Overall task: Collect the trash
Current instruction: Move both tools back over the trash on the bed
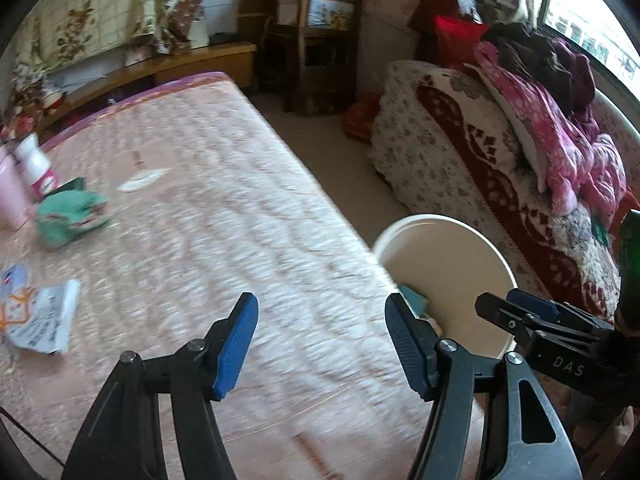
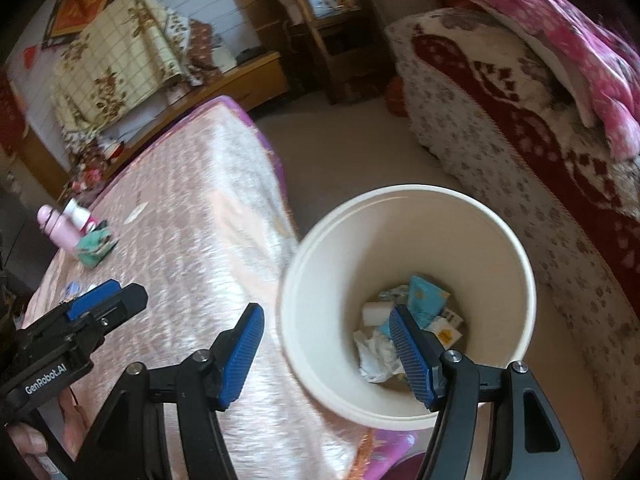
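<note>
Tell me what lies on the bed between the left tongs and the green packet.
Only bare quilted bedcover lies between the left tongs and the green packet, seen in the left wrist view; the printed wrapper sits off to the side.

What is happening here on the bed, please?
A person is collecting trash with a gripper in each hand. Both the left gripper and the right gripper are open and hold nothing. The white bin beside the bed already holds wrappers and crumpled paper. On the bed remain a green packet, a printed wrapper and a small white scrap.
</note>
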The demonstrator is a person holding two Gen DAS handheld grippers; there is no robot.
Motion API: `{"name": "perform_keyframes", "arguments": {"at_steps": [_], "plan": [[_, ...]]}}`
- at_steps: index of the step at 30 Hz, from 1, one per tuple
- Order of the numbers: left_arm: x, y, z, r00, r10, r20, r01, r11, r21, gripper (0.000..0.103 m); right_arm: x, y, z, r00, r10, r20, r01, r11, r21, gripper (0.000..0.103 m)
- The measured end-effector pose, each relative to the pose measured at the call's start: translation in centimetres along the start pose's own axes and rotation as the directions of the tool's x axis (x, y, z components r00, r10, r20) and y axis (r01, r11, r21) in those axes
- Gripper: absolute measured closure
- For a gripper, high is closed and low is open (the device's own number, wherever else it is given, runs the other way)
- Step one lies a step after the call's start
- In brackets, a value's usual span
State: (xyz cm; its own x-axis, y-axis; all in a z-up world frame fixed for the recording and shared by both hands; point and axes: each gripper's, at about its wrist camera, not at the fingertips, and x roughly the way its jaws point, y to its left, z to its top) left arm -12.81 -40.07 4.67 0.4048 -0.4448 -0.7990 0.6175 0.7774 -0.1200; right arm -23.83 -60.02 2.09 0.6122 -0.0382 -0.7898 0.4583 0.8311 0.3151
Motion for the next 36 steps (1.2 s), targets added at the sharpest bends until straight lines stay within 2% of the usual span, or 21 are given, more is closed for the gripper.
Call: {"name": "perform_keyframes", "arguments": {"at_steps": [7,13,19,24,26,29,31,32,34,36], "plan": [[-3.1,6.0,-1.8,0.997,0.081,0.011,-0.08,0.994,-0.073,0.036,0.5,4.8,-0.5,0.998,0.06,-0.021,-0.061,0.995,-0.078,0.034],[-5.9,12.7,-3.7,0.987,0.162,0.005,-0.159,0.974,-0.162,0.036,1.4,9.8,-1.3,0.992,0.109,-0.057,-0.117,0.981,-0.157,0.034],[-8.5,20.1,-5.1,0.961,0.278,-0.003,-0.268,0.924,-0.272,0.036,2.4,14.6,-2.5,0.984,0.151,-0.098,-0.17,0.957,-0.236,0.034],[-9.8,26.2,-5.4,0.929,0.369,-0.019,-0.349,0.858,-0.377,0.036,2.9,17.5,-3.4,0.978,0.169,-0.125,-0.199,0.939,-0.282,0.034],[-9.4,28.2,-5.3,0.922,0.384,-0.045,-0.368,0.837,-0.405,0.036,3.0,18.3,-3.7,0.976,0.172,-0.132,-0.205,0.934,-0.292,0.034],[-8.2,29.5,-5.3,0.917,0.391,-0.082,-0.388,0.822,-0.417,0.036,3.3,19.0,-3.9,0.975,0.171,-0.142,-0.208,0.93,-0.304,0.034],[-7.4,29.9,-5.3,0.916,0.388,-0.104,-0.394,0.82,-0.416,0.037,3.4,19.4,-4.0,0.975,0.171,-0.145,-0.209,0.928,-0.308,0.034],[-6.9,29.6,-5.4,0.922,0.371,-0.106,-0.381,0.828,-0.412,0.037,3.5,19.5,-4.0,0.975,0.17,-0.146,-0.208,0.928,-0.309,0.034],[-6.4,28.5,-5.3,0.933,0.346,-0.101,-0.357,0.848,-0.392,0.037,3.5,19.7,-3.9,0.975,0.164,-0.146,-0.203,0.927,-0.314,0.034],[-5.9,26.5,-5.3,0.949,0.303,-0.085,-0.313,0.882,-0.352,0.037,3.5,19.5,-3.7,0.977,0.159,-0.144,-0.198,0.929,-0.312,0.034]]}}
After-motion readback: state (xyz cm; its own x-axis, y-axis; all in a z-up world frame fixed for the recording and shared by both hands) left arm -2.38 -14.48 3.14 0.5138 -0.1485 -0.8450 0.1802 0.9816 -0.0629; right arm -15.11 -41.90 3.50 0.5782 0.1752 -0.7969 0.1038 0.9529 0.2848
